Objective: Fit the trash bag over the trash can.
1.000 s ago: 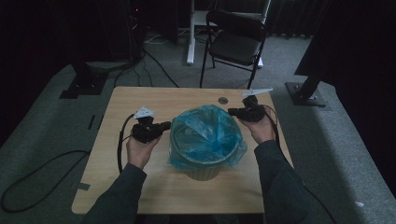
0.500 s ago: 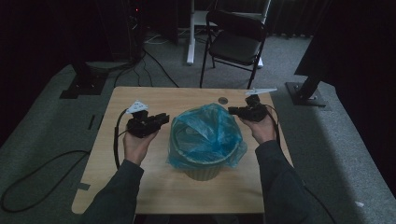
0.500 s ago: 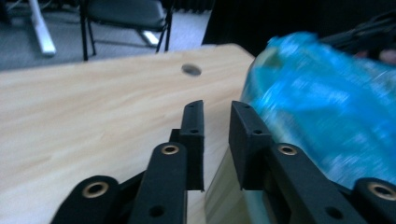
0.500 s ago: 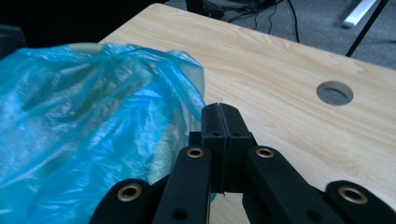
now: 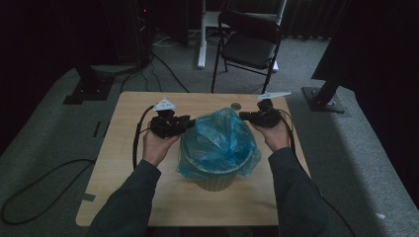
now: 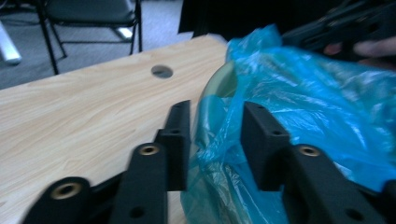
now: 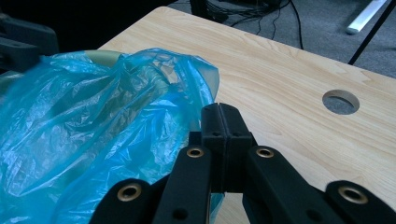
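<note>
Flanking the blue bag (image 5: pixel 222 140) on the worktop (image 5: pixel 123 173): left tongs (image 6: pixel 212 128) gape around plastic; right tongs (image 7: pixel 224 122) pinch its edge.

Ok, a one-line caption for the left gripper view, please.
Open left gripper poised at the blue bag lining the bin.

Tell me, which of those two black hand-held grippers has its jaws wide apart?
The left hand-held gripper: its two jaws stand apart with blue bag plastic between them. The right hand-held gripper has its jaws pressed flat together at the bag's edge.
</note>
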Available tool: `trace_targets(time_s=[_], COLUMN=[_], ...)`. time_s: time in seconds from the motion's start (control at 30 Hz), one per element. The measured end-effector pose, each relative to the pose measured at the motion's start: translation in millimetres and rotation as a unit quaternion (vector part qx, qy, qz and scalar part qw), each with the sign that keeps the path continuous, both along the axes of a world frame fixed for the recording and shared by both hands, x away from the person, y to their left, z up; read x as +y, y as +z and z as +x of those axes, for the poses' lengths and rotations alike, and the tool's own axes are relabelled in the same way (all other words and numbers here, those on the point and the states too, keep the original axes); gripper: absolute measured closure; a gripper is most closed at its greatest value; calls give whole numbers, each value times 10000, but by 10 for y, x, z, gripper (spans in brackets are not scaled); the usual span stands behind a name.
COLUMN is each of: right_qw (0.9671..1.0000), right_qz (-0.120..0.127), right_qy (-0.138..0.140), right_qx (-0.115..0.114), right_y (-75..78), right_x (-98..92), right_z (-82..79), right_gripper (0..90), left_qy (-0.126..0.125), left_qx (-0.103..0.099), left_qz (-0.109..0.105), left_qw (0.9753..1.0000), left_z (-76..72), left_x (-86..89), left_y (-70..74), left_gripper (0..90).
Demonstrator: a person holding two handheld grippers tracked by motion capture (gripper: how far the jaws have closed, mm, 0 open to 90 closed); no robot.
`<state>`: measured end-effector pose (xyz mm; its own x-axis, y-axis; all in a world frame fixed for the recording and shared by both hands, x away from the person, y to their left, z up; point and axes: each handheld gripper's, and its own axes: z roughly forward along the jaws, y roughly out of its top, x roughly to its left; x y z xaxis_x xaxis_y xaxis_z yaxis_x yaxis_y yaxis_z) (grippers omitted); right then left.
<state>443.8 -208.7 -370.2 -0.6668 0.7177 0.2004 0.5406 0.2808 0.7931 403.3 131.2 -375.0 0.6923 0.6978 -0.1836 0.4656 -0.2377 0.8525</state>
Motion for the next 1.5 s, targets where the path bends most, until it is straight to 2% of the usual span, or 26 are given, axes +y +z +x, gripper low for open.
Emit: trace_targets(time_s=[0.07, 0.1, 0.2, 0.23, 0.27, 0.33, 0.4, 0.57, 0.63, 0.67, 0.73, 0.83, 0.93, 1.1, 1.17, 1.2, 1.5], right_qw=[10000, 10000, 10000, 10000, 10000, 10000, 10000, 10000, 9999, 9998, 9995, 9995, 9994, 9990, 9984, 9974, 9960], right_qz=[13, 18, 28, 33, 34, 34, 32, -28, -63, -167, -236, -233, -206, -294, -431, -595, -617], right_qy=[-9, -16, -29, -34, -36, -35, -39, -85, -102, -117, -147, -126, -144, -151, -184, -201, -120], right_qx=[-6, -13, -23, -21, -24, -29, -26, 23, 38, 74, 128, 175, 224, 292, 330, 361, 634], right_y=[7, 10, 16, 16, 16, 16, 15, -11, -19, -57, -88, -130, -154, -200, -223, -255, -383], right_x=[-7, -11, -21, -21, -20, -20, -18, -8, -2, 7, 10, 2, -11, -15, 8, 25, -37], right_z=[0, 0, 2, 3, 3, 2, 2, 24, 27, 40, 39, 18, 3, -7, -3, 6, -41], right_gripper=[900, 900, 900, 900, 900, 900, 900, 900, 900, 900, 900, 900, 900, 900, 900, 900, 900], left_qy=[103, 120, 157, 163, 233, 261, 362, 529, 529, 543, 518, 462, 472, 471, 489, 485, 466], left_qx=[-2, 4, -30, -89, -90, -93, -98, 30, 30, 147, 218, 313, 356, 389, 427, 441, 595], left_qz=[59, 21, -50, -163, -227, -274, -141, -150, -150, -101, -81, -137, -184, -174, -110, -111, -167], left_qw=[9999, 9999, 9999, 9997, 9994, 9992, 9992, 9985, 9985, 9984, 9984, 9983, 9981, 9980, 9978, 9978, 9970], left_z=[18, 25, 31, 25, 23, 25, 31, 93, 93, 129, 132, 125, 122, 128, 138, 140, 133], left_x=[-15, -10, -8, 7, 26, 40, 41, 61, 61, 52, 53, 53, 63, 57, 41, 39, 74], left_y=[-6, -8, -4, 6, 24, 35, 31, -57, -57, -130, -172, -221, -234, -249, -272, -279, -382], left_gripper=[766, 801, 818, 827, 897, 898, 899, 900, 900, 900, 900, 900, 895, 889, 887, 888, 889])
